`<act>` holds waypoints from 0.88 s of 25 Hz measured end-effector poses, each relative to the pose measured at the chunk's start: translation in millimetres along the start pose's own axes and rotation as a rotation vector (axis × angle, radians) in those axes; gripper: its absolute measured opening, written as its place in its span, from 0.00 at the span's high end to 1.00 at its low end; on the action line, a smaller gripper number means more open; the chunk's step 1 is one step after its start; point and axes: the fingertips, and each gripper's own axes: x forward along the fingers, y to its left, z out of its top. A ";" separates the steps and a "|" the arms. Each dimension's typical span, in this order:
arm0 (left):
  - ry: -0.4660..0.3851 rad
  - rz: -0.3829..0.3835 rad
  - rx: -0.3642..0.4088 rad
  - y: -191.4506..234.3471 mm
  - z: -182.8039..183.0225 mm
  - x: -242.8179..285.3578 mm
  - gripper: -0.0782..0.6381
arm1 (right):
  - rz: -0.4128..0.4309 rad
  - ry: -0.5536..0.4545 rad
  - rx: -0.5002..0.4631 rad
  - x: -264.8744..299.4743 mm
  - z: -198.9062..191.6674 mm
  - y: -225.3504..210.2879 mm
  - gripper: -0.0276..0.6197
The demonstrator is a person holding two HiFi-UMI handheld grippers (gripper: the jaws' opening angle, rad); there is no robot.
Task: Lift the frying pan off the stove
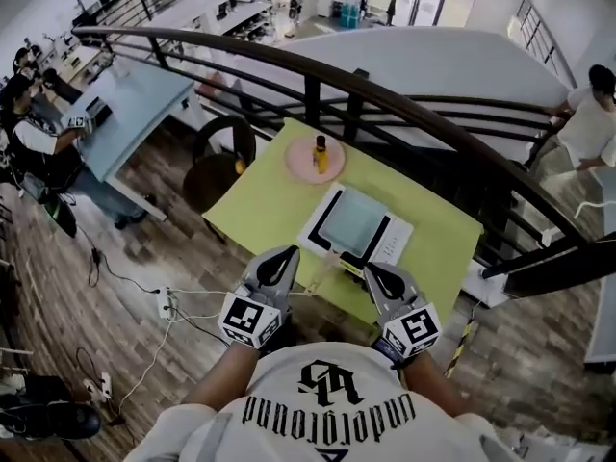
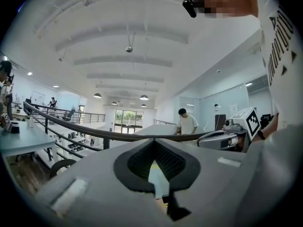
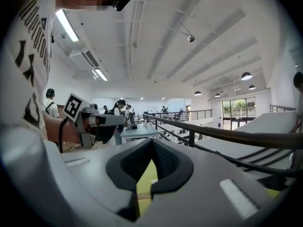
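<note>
A white shirt with black print fills the bottom of the head view, and the two grippers reach out just past it. The left gripper has its dark pads clenched together with nothing gripped. Only a diamond-shaped gap stays between them, and a pale surface and a strip of yellow show through it. The right gripper is likewise pressed shut on nothing, and yellow-green tabletop shows through its gap. Both hang side by side over the near edge of the yellow-green table, tips pointing away from the person and touching neither the table nor each other.

Just beyond the tips sits the stove — a white unit with a dark-rimmed, pale square on top. Whether that square is the frying pan or the stove's own plate I cannot tell.

Farther back on the table, well apart from the stove, a pink plate holds one yellow bottle, upright near the plate's middle. A dark curved railing runs behind the table.
</note>
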 end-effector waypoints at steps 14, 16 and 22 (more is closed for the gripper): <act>0.121 -0.322 -0.002 51.1 -17.7 53.0 0.88 | -0.259 0.009 0.059 47.5 -3.3 -5.0 0.95; 0.134 -0.375 0.002 50.9 -21.6 58.5 0.88 | -0.311 0.015 0.075 47.4 -7.6 -3.4 0.95; 0.167 -0.544 -0.007 45.0 -32.3 64.7 0.88 | -0.440 0.036 0.116 48.7 -23.6 9.0 0.95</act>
